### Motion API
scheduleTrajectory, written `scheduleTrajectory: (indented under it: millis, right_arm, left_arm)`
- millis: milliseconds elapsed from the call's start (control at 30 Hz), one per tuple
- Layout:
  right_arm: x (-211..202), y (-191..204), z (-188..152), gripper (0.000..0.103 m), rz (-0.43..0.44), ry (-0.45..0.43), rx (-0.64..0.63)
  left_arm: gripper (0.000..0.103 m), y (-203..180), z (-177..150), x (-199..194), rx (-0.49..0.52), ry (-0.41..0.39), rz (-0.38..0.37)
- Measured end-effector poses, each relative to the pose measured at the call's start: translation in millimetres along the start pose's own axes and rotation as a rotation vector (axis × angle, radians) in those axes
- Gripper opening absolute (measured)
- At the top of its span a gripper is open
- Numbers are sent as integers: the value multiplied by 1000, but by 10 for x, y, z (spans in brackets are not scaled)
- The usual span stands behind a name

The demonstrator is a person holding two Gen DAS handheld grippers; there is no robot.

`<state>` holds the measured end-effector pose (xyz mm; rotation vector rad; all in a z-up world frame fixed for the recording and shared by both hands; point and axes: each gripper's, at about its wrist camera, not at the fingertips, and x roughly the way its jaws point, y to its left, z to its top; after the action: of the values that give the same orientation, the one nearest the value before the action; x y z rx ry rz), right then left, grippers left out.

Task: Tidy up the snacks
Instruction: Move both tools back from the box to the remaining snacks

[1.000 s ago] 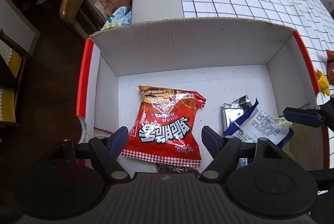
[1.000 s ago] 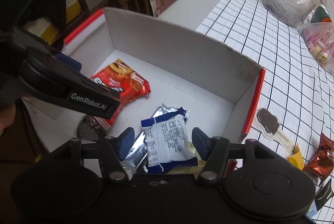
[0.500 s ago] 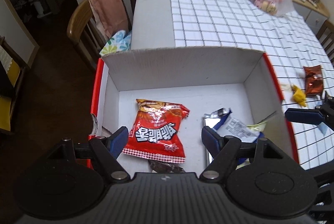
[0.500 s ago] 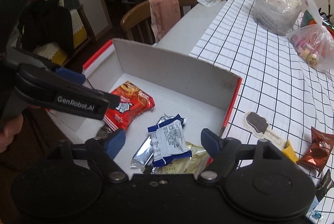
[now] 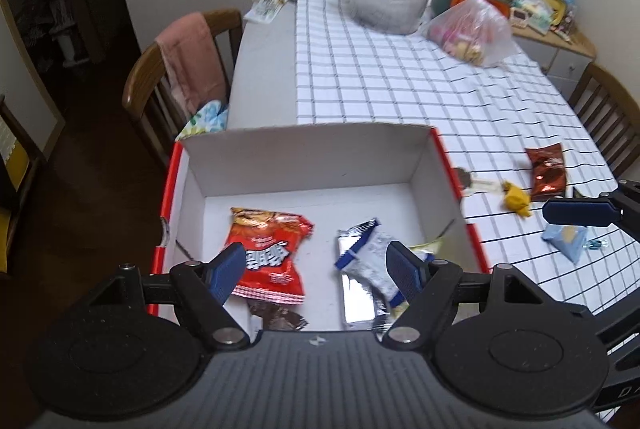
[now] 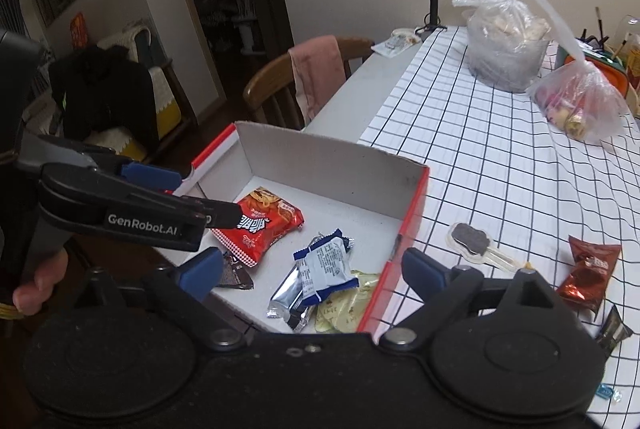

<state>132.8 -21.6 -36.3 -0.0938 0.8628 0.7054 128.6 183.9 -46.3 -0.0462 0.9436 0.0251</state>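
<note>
Left wrist, red packet (image 5: 267, 252) below fingers (image 5: 230, 271)

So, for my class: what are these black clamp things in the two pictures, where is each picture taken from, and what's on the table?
Each is a hand-held gripper: a two-fingered tool that a person carries, with a camera looking along its fingers. One picture comes from the left hand-held gripper, the other from the right hand-held gripper. Both are open and hold nothing; the right one's jaws are opening. A hand grips the left tool's handle. On the checked tablecloth stands a white box with a red snack bag, a blue-and-white packet and other wrappers inside. Outside it lie a brown packet, a yellow sweet and an ice-cream-shaped treat.
</note>
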Motion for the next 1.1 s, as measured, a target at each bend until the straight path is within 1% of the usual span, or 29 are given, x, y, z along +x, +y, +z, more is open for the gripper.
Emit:
scheduleTrajectory:
  millis: [33,67,133,333,400,500,533,600,700,867,967,1100]
  right_arm:
    - [-48,-30,-24,97,4,-9,7]
    - [-97,-60,-50,97,6,-17,16]
    - [-193,-119,-109,101,4,-34,34]
    - [-438,-347,-310,102,-13,-69,78]
    - [-516,-438,-380,103,-28,-76,84]
    - [-642,-601,-492,103,-51,-87,83]
    - [-684,-667,-530,103,-59,-88,85]
    - [-766,-804,-608,103,-70,-91,92]
    - [-873,-1015,-735,103,-96,-88,94]
    - [-1002,-1335,-956,103,-141,-56,66]
    - [-1052,-1538,-1073,103,-161,-32,46]
    - [-1058,-1857,-1173,102,-158,-4,52]
  left_arm:
    - [77,-43,-16,-37,3,-10,-8]
    - [79,-84,-30,-71,6,-19,-13]
    - [82,-169,-65,-134,7,-40,-30]
    - [84,-475,-152,-257,25,-89,-74]
    - [85,-595,-168,-270,32,-100,-83]
    - [85,-766,-173,-272,32,-107,-119]
    - [87,-827,-176,-269,33,-107,-133]
    - [94,-965,-180,-251,38,-109,-152]
    - [99,-1190,-185,-192,43,-104,-178]
    - [99,-1561,-217,-40,42,-78,-198]
    - [99,-1789,-236,77,54,-54,-193]
    - [99,-2107,-231,212,63,-26,-198]
